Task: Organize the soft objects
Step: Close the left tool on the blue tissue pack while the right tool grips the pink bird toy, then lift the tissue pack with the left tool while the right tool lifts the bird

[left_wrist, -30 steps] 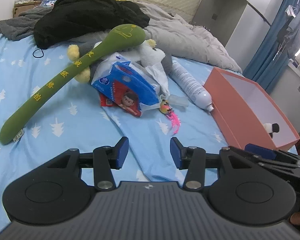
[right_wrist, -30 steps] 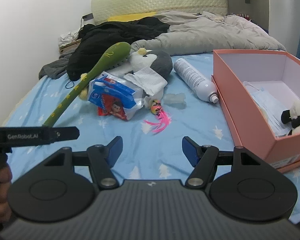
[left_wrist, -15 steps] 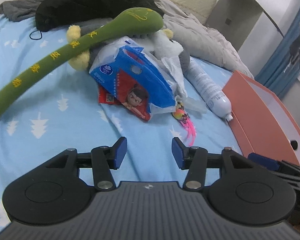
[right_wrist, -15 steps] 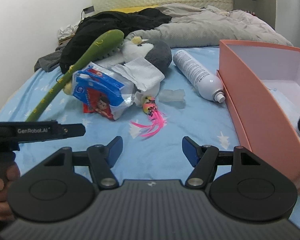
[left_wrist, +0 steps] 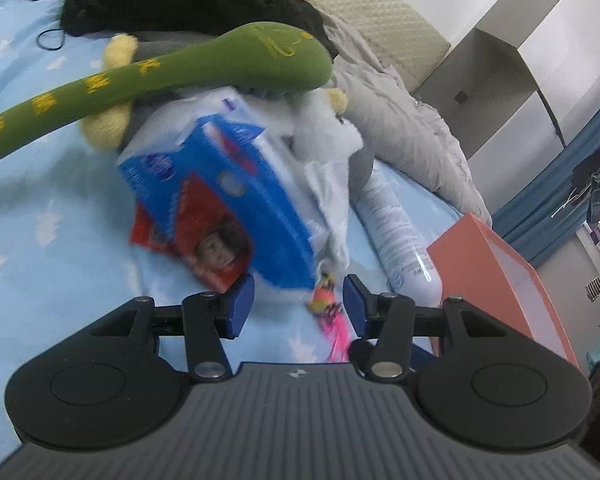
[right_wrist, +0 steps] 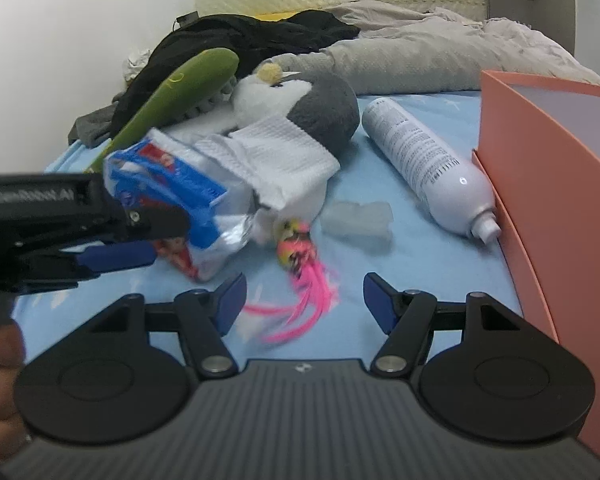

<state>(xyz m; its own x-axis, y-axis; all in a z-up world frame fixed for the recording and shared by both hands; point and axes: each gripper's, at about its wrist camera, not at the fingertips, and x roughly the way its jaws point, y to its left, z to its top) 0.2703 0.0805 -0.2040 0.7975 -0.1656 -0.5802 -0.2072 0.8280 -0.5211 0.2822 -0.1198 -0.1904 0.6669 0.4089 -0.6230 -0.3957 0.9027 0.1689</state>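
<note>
On the bed (right_wrist: 380, 264), with its blue sheet printed with white trees, lies a pile of soft things. Only the right wrist view shows the grey and white penguin toy (right_wrist: 316, 108) whole, with a white cloth (right_wrist: 276, 160) draped over it, a clear plastic piece (right_wrist: 358, 220) beside it, and the left claw (right_wrist: 116, 256) coming in from the left near a blue tissue pack (right_wrist: 168, 184). Only the left wrist view shows the long green plush stick (left_wrist: 148, 76) with its yellow lettering along most of its length, lying across the pile. The left claw (left_wrist: 298, 304) is released, its jaws apart just before the tissue pack (left_wrist: 224, 204), with a small pink-tasselled toy (left_wrist: 328, 308) between them. The right claw (right_wrist: 304, 300) is released too; the tasselled toy (right_wrist: 300, 264) lies between its fingertips. A white spray can (right_wrist: 424, 164) lies beside an orange box (right_wrist: 540, 168).
</note>
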